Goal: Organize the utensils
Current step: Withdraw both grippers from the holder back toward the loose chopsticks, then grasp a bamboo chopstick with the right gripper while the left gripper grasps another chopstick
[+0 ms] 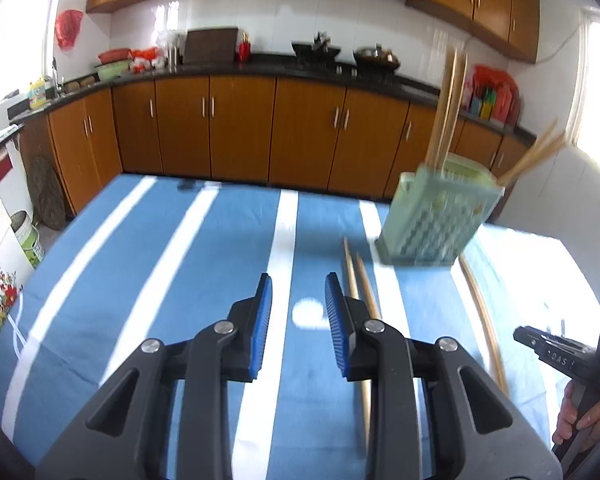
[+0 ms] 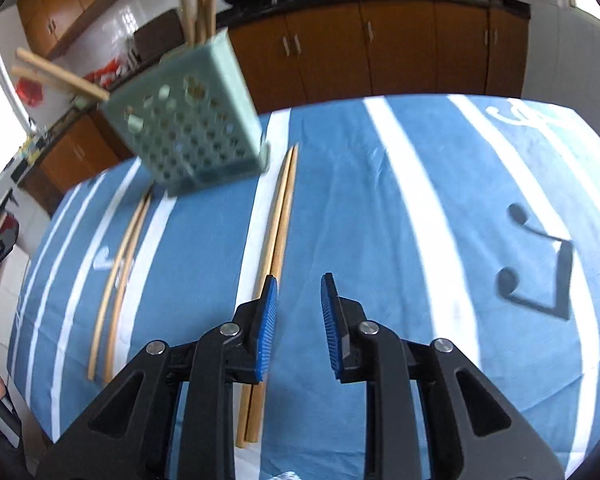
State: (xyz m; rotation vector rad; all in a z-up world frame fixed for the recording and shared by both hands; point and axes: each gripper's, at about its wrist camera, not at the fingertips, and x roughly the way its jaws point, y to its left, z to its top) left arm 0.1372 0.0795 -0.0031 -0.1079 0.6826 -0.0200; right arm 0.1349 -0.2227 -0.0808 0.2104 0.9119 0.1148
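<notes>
A pale green perforated utensil holder (image 1: 438, 220) stands on the blue striped tablecloth (image 1: 204, 264), with several wooden chopsticks (image 1: 448, 108) sticking out of it. It also shows in the right wrist view (image 2: 188, 128). One pair of chopsticks (image 1: 358, 284) lies on the cloth just right of my left gripper (image 1: 298, 292), which is open and empty. A second pair (image 1: 482, 316) lies farther right. In the right wrist view, one pair (image 2: 278, 232) lies just left of my open, empty right gripper (image 2: 299, 294), and the other pair (image 2: 120, 268) lies farther left.
Wooden kitchen cabinets (image 1: 240, 128) and a dark counter (image 1: 300, 68) with pots stand beyond the table. A bucket (image 1: 28, 240) sits on the floor at the left. The right gripper's body and the hand holding it (image 1: 576, 364) are at the left view's right edge.
</notes>
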